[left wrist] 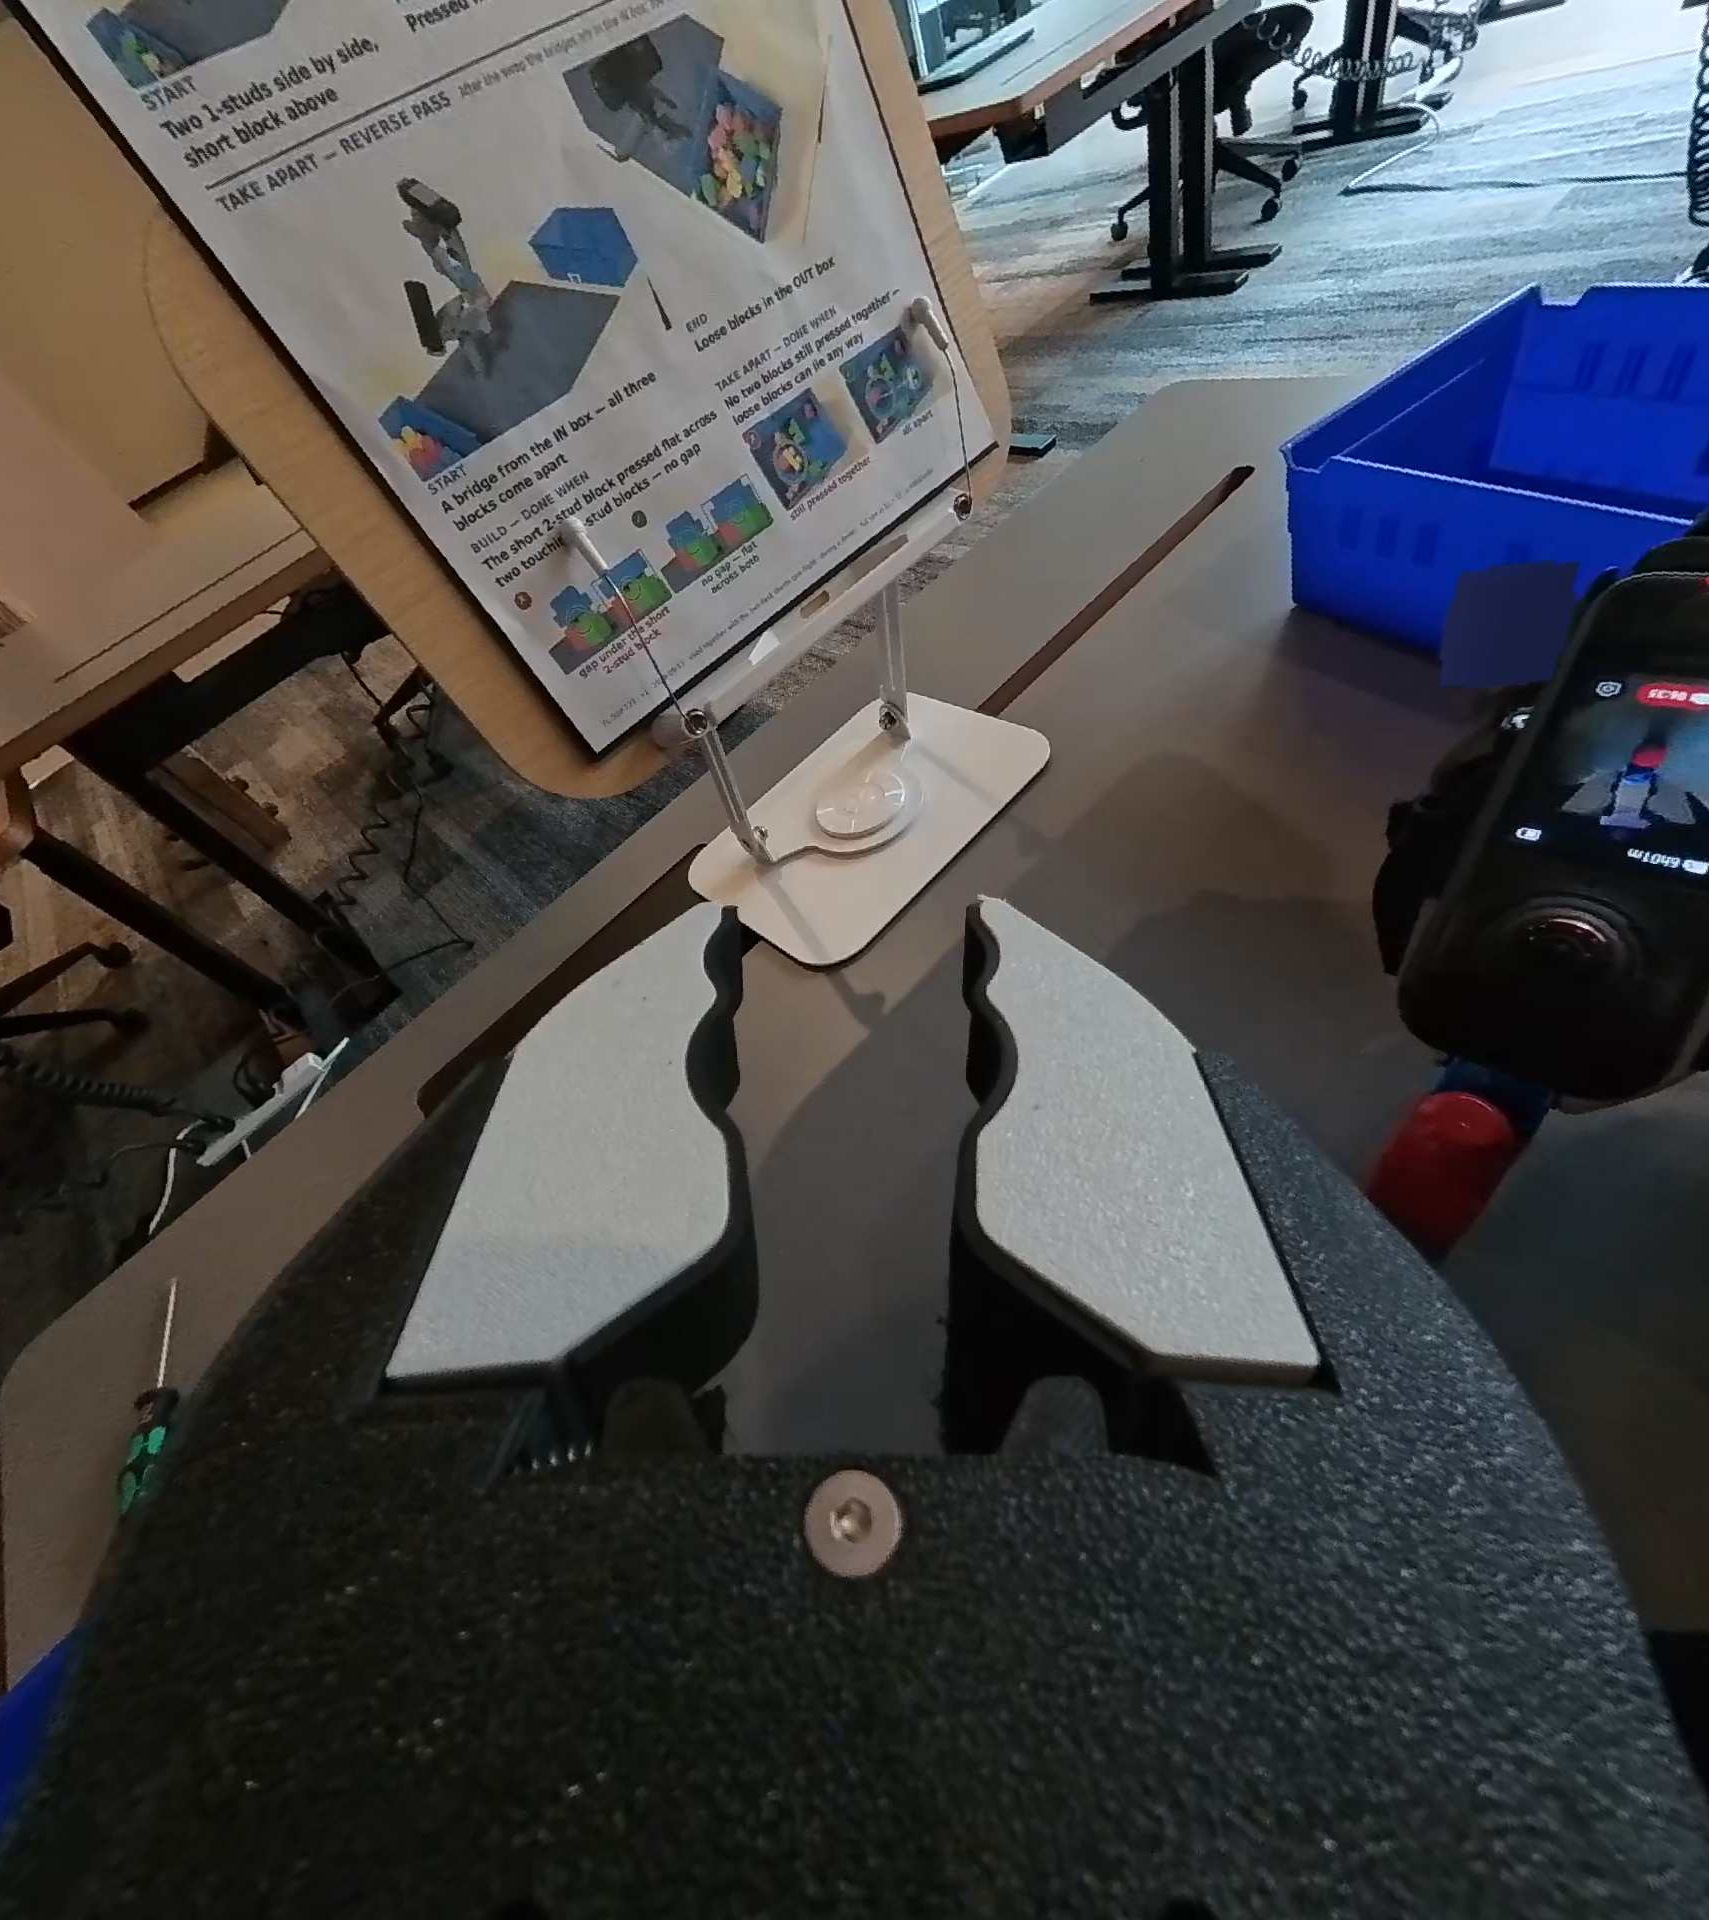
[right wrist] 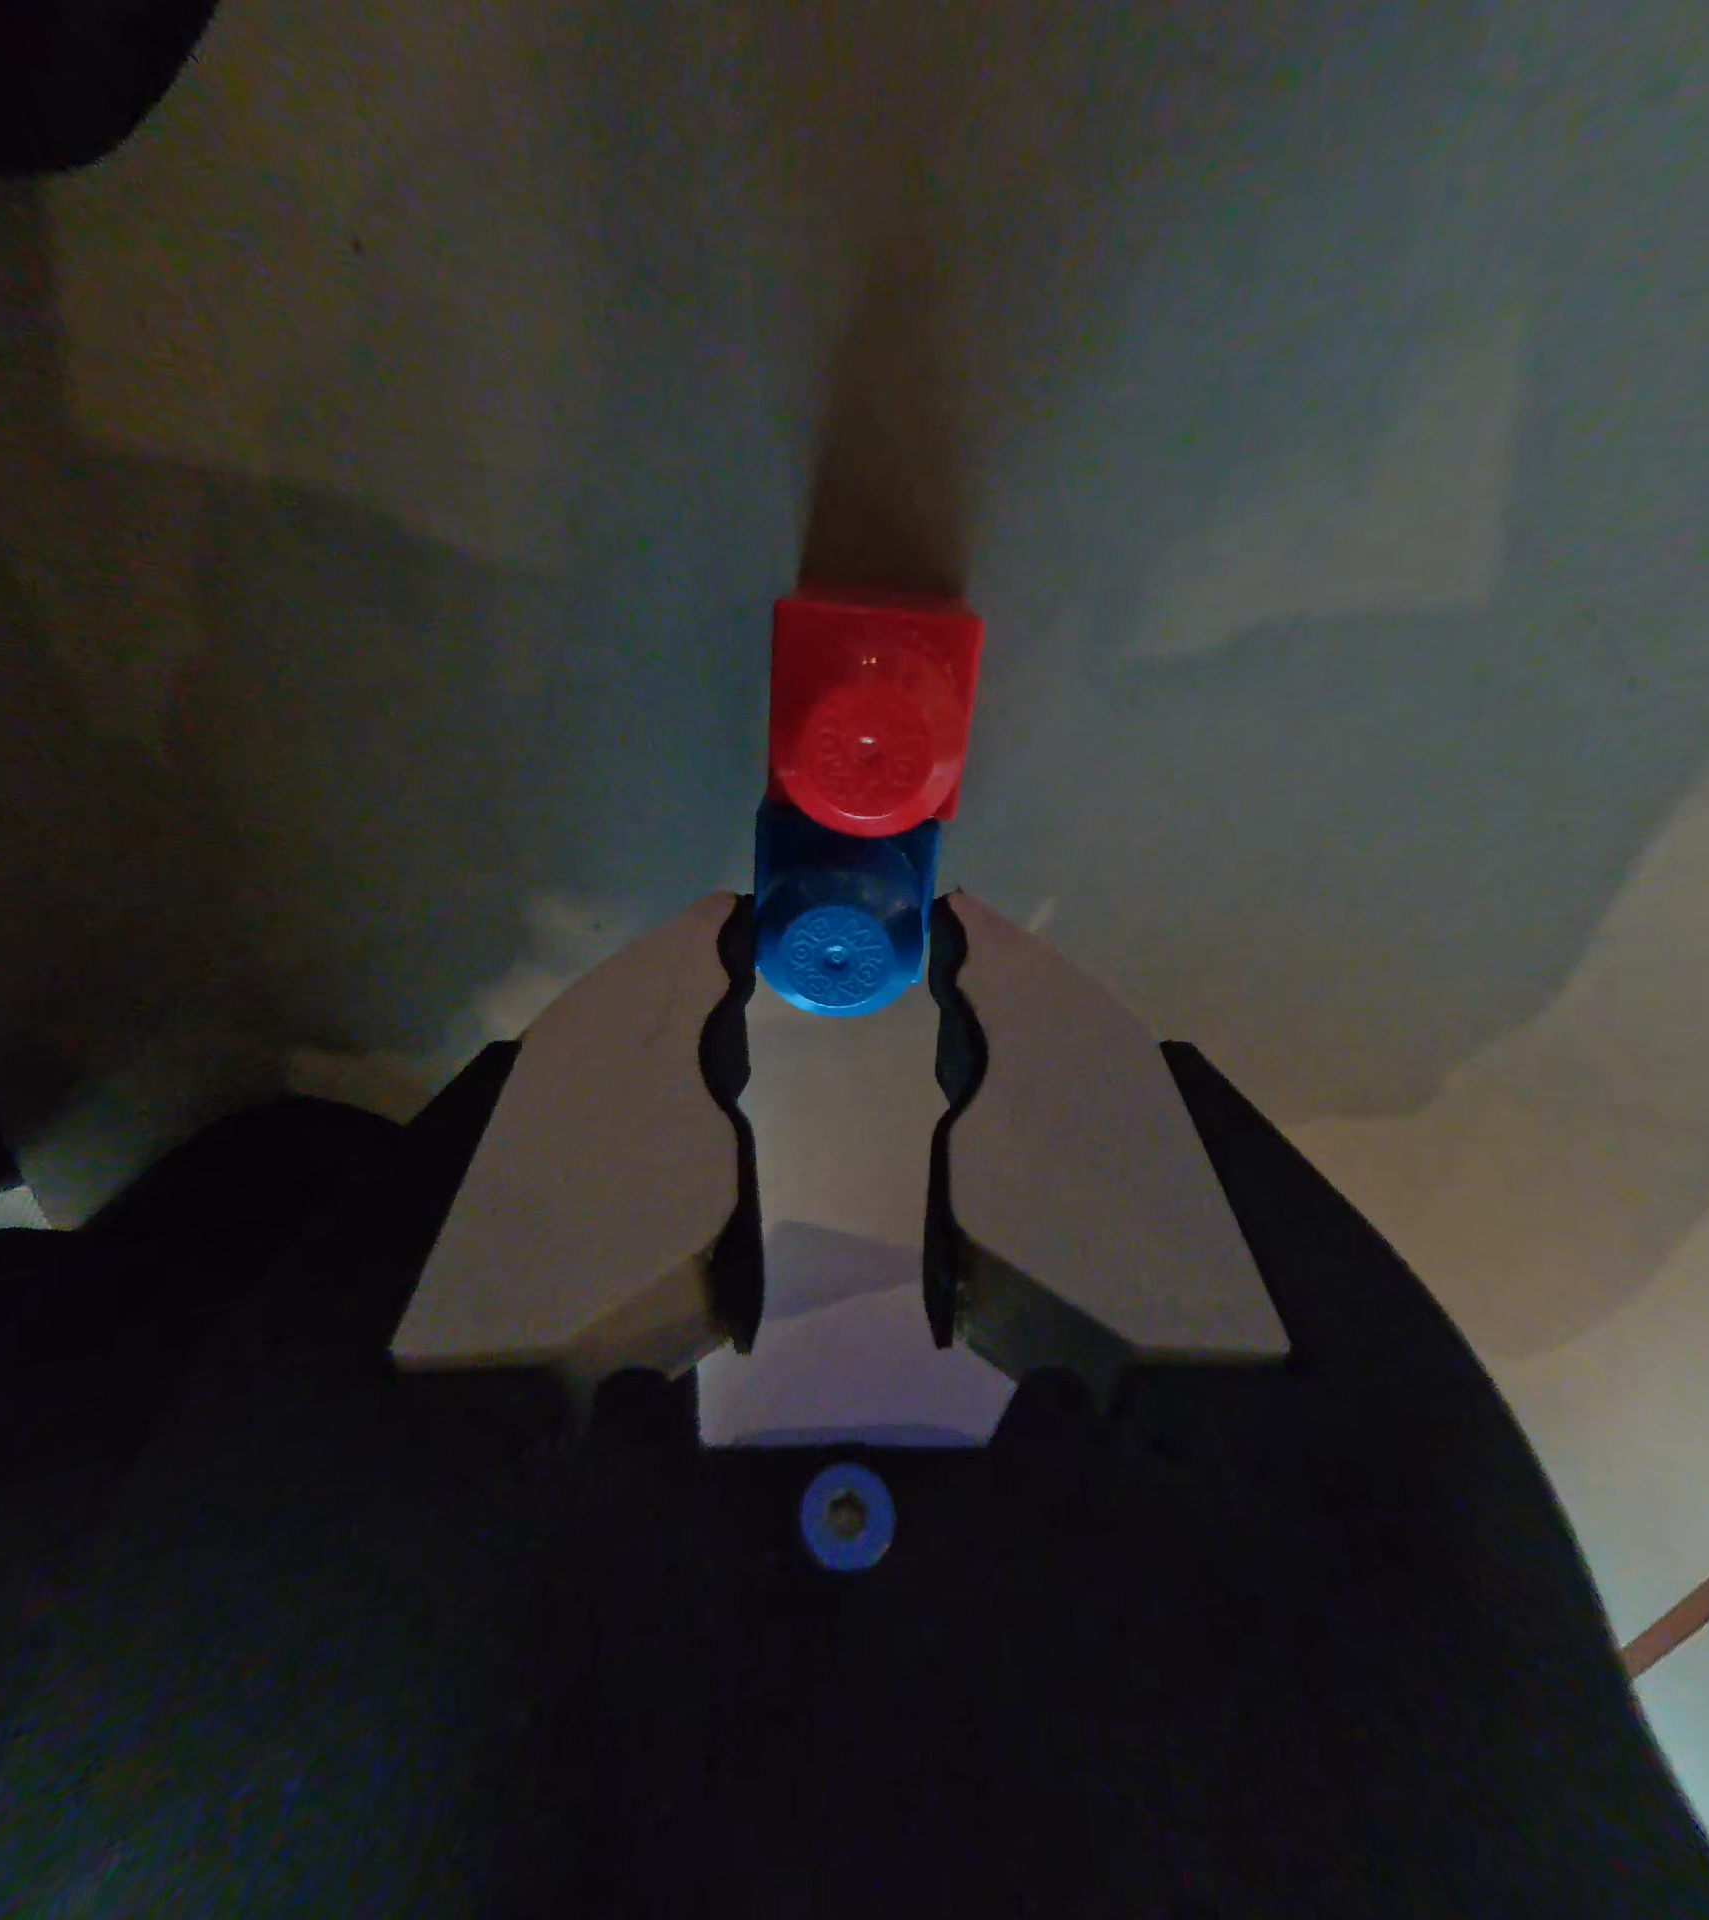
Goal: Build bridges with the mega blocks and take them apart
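Note:
In the right wrist view my right gripper (right wrist: 842, 914) points down at the dark table and is shut on a blue one-stud block (right wrist: 834, 951). A red one-stud block (right wrist: 871, 717) sits tight against the blue one, just beyond my fingertips, stud up. In the left wrist view my left gripper (left wrist: 848, 920) is open and empty, held over the table. The right gripper's black body with its camera screen (left wrist: 1598, 831) shows at the right edge, with the red block (left wrist: 1442, 1153) and a sliver of blue below it.
A blue plastic bin (left wrist: 1515, 468) stands at the far right of the table. A white stand (left wrist: 871, 821) holding an instruction sheet on a board (left wrist: 559, 343) is straight ahead of the left gripper. A green-handled screwdriver (left wrist: 149, 1423) lies at the left table edge. Across from one pair of fingers to the other is roughly 30 cm.

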